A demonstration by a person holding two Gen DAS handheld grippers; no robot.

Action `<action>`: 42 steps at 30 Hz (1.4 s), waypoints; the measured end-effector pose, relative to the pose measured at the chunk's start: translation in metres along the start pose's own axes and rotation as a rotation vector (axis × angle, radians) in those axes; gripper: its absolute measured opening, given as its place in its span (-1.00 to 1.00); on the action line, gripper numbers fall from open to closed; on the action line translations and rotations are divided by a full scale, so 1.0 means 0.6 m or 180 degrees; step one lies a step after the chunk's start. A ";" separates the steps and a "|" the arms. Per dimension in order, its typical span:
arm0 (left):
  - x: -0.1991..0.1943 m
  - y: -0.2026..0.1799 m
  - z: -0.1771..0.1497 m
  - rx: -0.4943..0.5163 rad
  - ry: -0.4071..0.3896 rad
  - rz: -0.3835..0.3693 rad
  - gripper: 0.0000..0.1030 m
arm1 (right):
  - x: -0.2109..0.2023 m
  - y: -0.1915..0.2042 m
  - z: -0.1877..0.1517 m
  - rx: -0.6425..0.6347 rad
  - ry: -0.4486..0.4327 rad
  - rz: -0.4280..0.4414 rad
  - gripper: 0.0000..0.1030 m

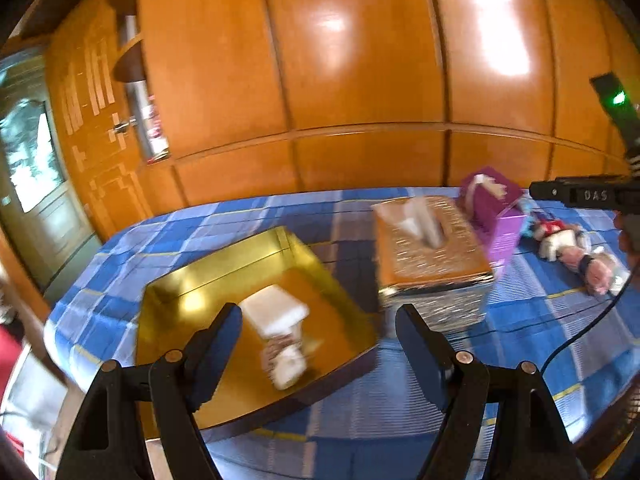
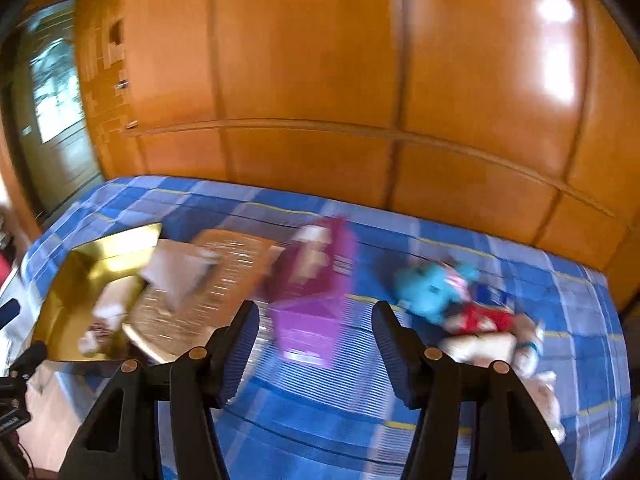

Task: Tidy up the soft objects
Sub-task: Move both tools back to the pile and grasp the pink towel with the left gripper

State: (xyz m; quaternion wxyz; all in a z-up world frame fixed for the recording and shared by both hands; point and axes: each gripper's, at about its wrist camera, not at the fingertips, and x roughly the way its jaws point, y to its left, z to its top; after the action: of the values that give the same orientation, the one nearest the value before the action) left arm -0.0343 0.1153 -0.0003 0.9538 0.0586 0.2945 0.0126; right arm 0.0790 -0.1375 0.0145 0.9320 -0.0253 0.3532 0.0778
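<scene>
Mid-sort: both grippers empty, soft toys not all in the tray yet.

Left gripper (image 1: 318, 334) hovers splayed above the gold tray (image 1: 224, 268), which holds a white soft item (image 1: 276, 310). Tissue boxes sit mid-bed. Right gripper (image 2: 316, 330), released, points toward the plush toys (image 2: 456, 304) on the blue bedspread (image 2: 520, 264); next move probably needs it lowered, shifted right.
</scene>
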 end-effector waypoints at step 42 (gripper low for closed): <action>0.100 -0.470 0.117 0.1286 0.0501 -0.1798 0.24 | -0.070 -0.502 -0.194 0.2951 -0.0512 -0.1306 0.18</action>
State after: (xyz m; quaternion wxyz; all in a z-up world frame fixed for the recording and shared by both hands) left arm 0.0520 -0.1686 -0.0102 0.8632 0.1611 0.3682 -0.3055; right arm 0.0210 -0.4521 -0.0475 0.8655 0.3279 0.2655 -0.2699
